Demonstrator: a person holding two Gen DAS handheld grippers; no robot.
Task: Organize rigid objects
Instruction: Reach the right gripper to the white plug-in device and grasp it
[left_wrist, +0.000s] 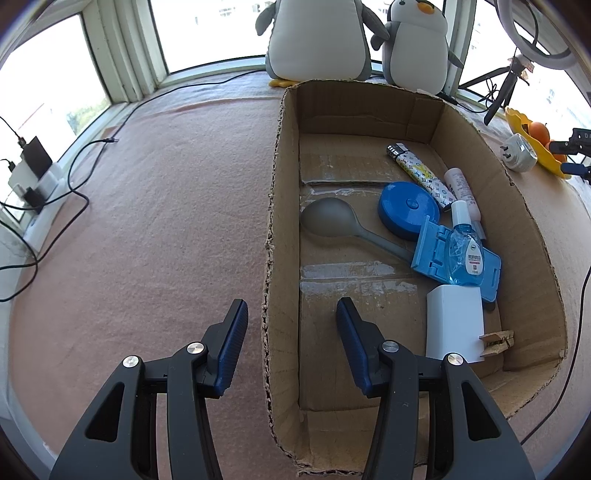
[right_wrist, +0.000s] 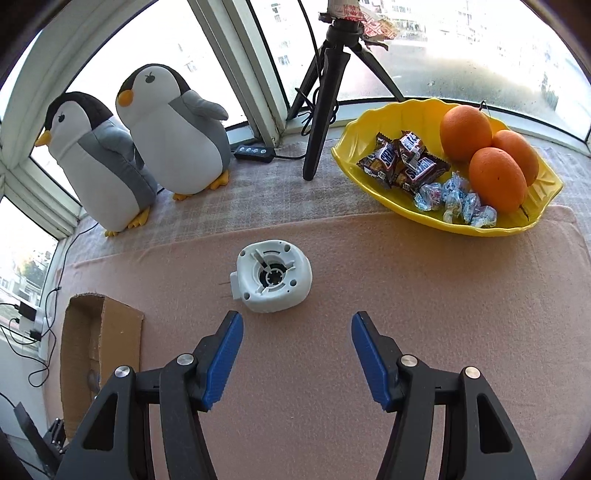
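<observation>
The candy bars (right_wrist: 402, 158) in the yellow dish (right_wrist: 369, 173) carried wrappers that appeared to read "Snickers", upside down and partly crumpled. The small blue bottle (left_wrist: 463, 254) in the cardboard box (left_wrist: 284, 221) bore a white label marked "15ml"; its other print was too small to read. The lighter (left_wrist: 419, 171) showed a repeating monogram pattern.

The left gripper (left_wrist: 291, 314) hovered with its jaws apart and empty, straddling the box's left wall. Inside the box lay a grey spoon (left_wrist: 332, 221), a blue round case (left_wrist: 408, 214), a blue plastic holder (left_wrist: 432, 251) under the bottle, a white tube (left_wrist: 461, 188), a white block (left_wrist: 454, 325) and a wooden clothespin (left_wrist: 496, 341).

The right gripper (right_wrist: 297, 325) also stood open and empty, just short of the white plug adapter (right_wrist: 273, 280), which lay on the pink cloth (right_wrist: 369, 295), well apart from the box. Nothing lay between them. Beyond stood two plush penguins (right_wrist: 177, 129), a black tripod (right_wrist: 325, 92), oranges (right_wrist: 495, 177) and wrapped sweets (right_wrist: 454, 203).
</observation>
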